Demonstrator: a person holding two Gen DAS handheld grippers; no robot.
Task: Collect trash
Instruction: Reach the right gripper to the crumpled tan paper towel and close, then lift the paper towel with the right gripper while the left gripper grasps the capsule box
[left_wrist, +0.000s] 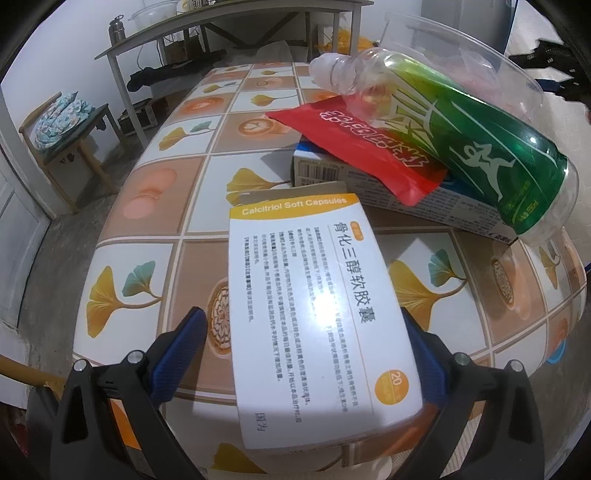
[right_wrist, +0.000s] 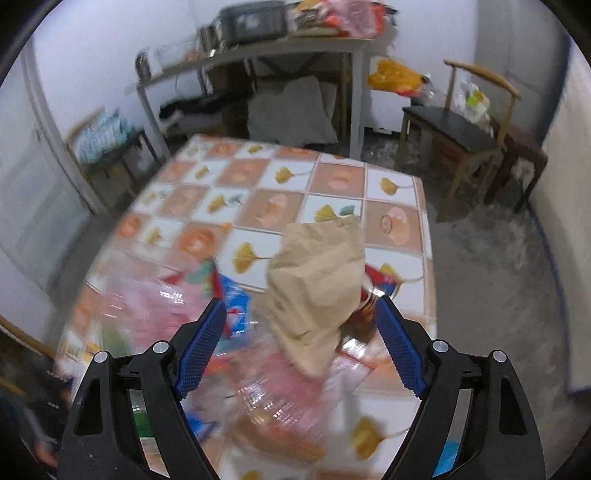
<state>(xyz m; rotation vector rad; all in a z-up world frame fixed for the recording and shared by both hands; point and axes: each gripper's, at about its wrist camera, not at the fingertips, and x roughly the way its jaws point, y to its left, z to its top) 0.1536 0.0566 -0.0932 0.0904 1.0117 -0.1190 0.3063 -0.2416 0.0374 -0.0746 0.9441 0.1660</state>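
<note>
Two grippers work over the table (left_wrist: 155, 236): the left gripper (left_wrist: 306, 354) clamps a white capsule box (left_wrist: 317, 314) near its near edge; the right gripper (right_wrist: 301, 339) hangs wide apart around a crumpled brown paper bag (right_wrist: 317, 280), not pressing it.

- White-and-orange cardboard medicine box (left_wrist: 317, 314): near end runs out past the bottom edge of left wrist view; small print too fine to read.
- Flat grey-white carton (left_wrist: 399, 192) w/ barcode: mostly covered by red foil pouch (left_wrist: 365, 147) & green-labelled clear plastic bottle (left_wrist: 461, 147).
- Clear plastic tub (left_wrist: 480, 51) behind bottle: only its rim shows.
- Right wrist view: motion-blurred; pink, blue & clear wrappers (right_wrist: 236, 317) near crumpled brown paper bag (right_wrist: 317, 288) can't be told apart; red item (right_wrist: 373, 295) behind bag mostly hidden.
</note>
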